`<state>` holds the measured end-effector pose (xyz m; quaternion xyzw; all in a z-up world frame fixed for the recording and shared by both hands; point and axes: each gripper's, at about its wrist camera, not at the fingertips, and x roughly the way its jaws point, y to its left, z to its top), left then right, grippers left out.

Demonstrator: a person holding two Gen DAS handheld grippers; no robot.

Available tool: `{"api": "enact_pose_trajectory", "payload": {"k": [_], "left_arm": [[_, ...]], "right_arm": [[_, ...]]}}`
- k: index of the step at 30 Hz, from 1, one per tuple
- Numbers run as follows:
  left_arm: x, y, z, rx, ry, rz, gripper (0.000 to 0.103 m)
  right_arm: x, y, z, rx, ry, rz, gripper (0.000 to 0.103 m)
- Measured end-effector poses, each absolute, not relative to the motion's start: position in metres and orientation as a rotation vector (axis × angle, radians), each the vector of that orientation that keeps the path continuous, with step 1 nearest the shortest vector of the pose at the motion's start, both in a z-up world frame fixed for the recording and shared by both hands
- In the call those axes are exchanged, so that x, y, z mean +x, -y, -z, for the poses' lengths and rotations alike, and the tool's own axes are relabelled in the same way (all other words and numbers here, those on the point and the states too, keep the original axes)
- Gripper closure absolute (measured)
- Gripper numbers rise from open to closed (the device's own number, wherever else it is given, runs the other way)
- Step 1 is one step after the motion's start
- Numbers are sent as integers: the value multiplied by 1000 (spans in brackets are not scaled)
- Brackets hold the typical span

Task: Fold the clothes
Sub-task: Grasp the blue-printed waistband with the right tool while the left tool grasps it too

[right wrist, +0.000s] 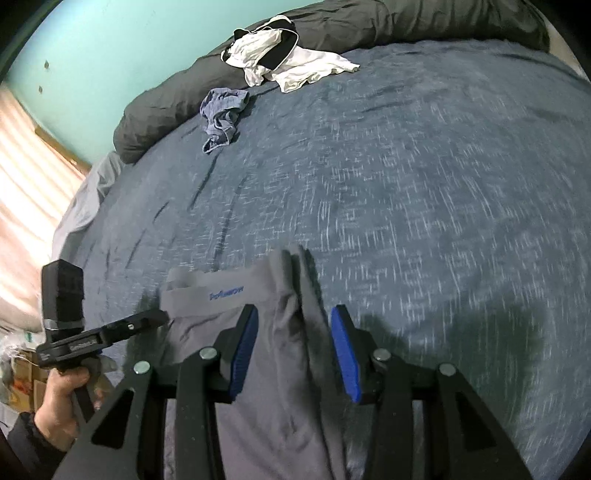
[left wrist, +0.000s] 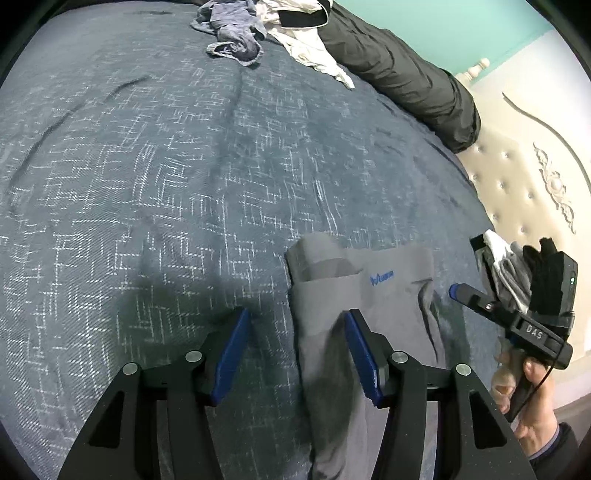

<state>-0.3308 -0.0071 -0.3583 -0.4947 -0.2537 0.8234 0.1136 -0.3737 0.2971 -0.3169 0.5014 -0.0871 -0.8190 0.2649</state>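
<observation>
1. Big picture first: a dark blue bedspread with a white broken-line weave (left wrist: 166, 177) fills both views, soft and giving, so anything pressed on it will sink a little.
2. At twelve o'clock in the right wrist view, a long dark grey rolled duvet (right wrist: 369, 26) runs along the far edge, with a crumpled white and black garment (right wrist: 291, 62) on it.
3. Here's our piece: the grey stretch-knit garment with a small blue logo on its band (left wrist: 365, 295), lying flat at five o'clock in the left wrist view, near the bed's edge. It looks light, limp and a bit slick; I'd judge it will sag from any single pinch, so take it at the firmer logo band or at two corners.
4. At eleven o'clock in the right wrist view, a crumpled blue-grey garment (right wrist: 221, 114) waits, well apart.
5. The left gripper (left wrist: 295, 354) stands with jaws apart, one blue pad over the grey fabric, nothing held.
6. The right gripper (right wrist: 295, 350) is also parted, hovering over the grey folds, pads not pressing.
</observation>
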Motion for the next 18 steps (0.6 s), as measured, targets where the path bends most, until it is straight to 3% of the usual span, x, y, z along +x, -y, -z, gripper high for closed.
{"api": "enact_pose_trajectory", "payload": {"k": [9, 12, 13, 14, 15, 18], "left_arm": [[-335, 7, 359, -1450, 716, -2430, 64], [-338, 6, 361, -1452, 712, -2417, 86], [-340, 5, 362, -1452, 710, -2413, 90], [-341, 4, 362, -1449, 704, -2413, 93], [-342, 3, 362, -1445, 704, -2413, 94], [-343, 4, 360, -1435, 708, -2416, 94]], "right_arm": [[-402, -276, 331, 1402, 182, 2162, 62], [-411, -276, 339, 1418, 207, 2138, 63], [-412, -276, 340, 1415, 188, 2147, 68], [-412, -276, 340, 1405, 169, 2155, 84], [-412, -276, 339, 1393, 154, 2158, 93], [-410, -275, 337, 1361, 104, 2165, 97]]}}
